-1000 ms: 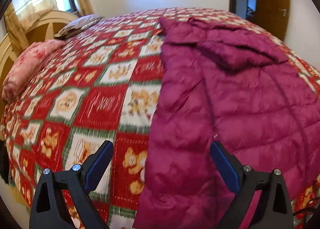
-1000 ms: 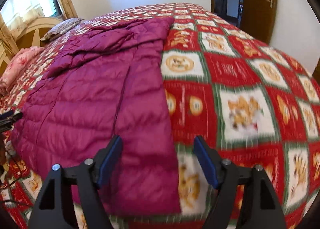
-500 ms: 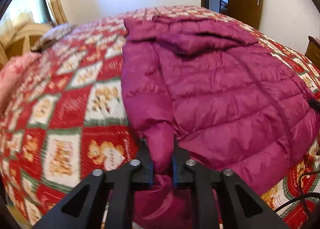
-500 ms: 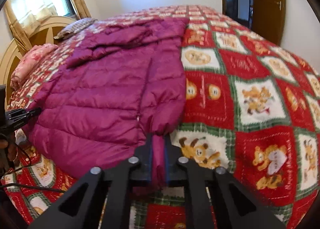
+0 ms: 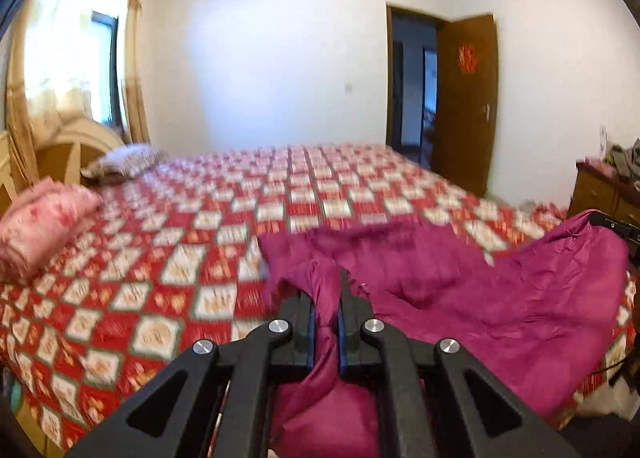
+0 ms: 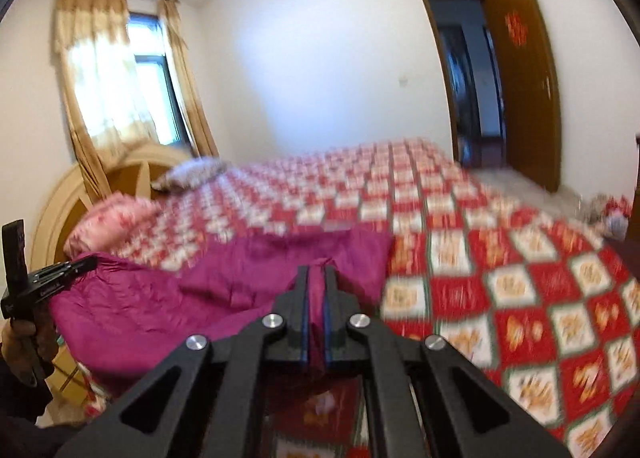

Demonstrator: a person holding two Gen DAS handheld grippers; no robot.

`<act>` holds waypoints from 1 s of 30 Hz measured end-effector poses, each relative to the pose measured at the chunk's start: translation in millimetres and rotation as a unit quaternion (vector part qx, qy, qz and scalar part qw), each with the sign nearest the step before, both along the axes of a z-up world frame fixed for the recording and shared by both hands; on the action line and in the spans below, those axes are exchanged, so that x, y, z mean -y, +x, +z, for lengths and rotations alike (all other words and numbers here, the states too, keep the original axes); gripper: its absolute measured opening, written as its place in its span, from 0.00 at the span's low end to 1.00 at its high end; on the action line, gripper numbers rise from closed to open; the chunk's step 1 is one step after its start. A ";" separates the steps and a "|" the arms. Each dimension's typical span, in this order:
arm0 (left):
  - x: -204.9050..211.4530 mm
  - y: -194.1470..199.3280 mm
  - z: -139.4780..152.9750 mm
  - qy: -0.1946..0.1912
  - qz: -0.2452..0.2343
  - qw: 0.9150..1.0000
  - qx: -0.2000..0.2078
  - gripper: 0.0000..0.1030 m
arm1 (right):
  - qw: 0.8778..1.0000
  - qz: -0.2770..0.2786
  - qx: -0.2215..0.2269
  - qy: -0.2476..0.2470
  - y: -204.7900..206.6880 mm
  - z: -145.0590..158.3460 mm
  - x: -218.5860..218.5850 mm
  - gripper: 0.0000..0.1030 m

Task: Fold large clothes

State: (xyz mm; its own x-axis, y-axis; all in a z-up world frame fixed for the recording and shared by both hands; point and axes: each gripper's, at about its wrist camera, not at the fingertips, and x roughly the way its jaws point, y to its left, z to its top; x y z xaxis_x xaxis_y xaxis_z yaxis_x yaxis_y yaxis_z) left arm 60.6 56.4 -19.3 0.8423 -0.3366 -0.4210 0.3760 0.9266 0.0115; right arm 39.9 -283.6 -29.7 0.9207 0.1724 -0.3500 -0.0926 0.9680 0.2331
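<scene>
A magenta quilted down jacket (image 5: 480, 298) lies on the bed and is lifted at its near hem. My left gripper (image 5: 325, 298) is shut on the hem's left corner, with fabric bunched between the pads. My right gripper (image 6: 317, 290) is shut on the right corner of the same jacket (image 6: 180, 298). The hem hangs raised between both grippers while the far part of the jacket rests on the bedspread. The right gripper shows at the far right of the left wrist view (image 5: 616, 223), and the left gripper at the far left of the right wrist view (image 6: 52, 278).
A red, green and white patchwork bedspread (image 5: 180, 258) covers the wide bed. A pink bolster (image 5: 40, 225) and a patterned pillow (image 5: 124, 161) lie by the headboard. A wooden dresser (image 5: 604, 193) stands at the right. An open brown door (image 5: 466, 97) is behind the bed.
Both grippers closed on the jacket's near hem corners, then rose with them. The views have tipped up from the bed toward the room walls.
</scene>
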 end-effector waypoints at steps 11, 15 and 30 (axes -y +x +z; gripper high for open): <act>23.0 210.8 -59.7 0.003 0.084 0.993 -0.079 0.15 | 0.995 -0.086 -0.039 -0.015 205.5 -37.9 30.8 0.06; 15.9 261.7 -72.1 -0.023 0.096 0.989 -0.109 0.20 | 0.992 -0.106 -0.069 -0.024 250.6 -62.6 43.1 0.06; 34.1 281.3 -81.0 0.039 0.245 0.969 -0.022 0.79 | 0.983 -0.159 -0.096 -0.004 314.4 -90.3 53.4 0.60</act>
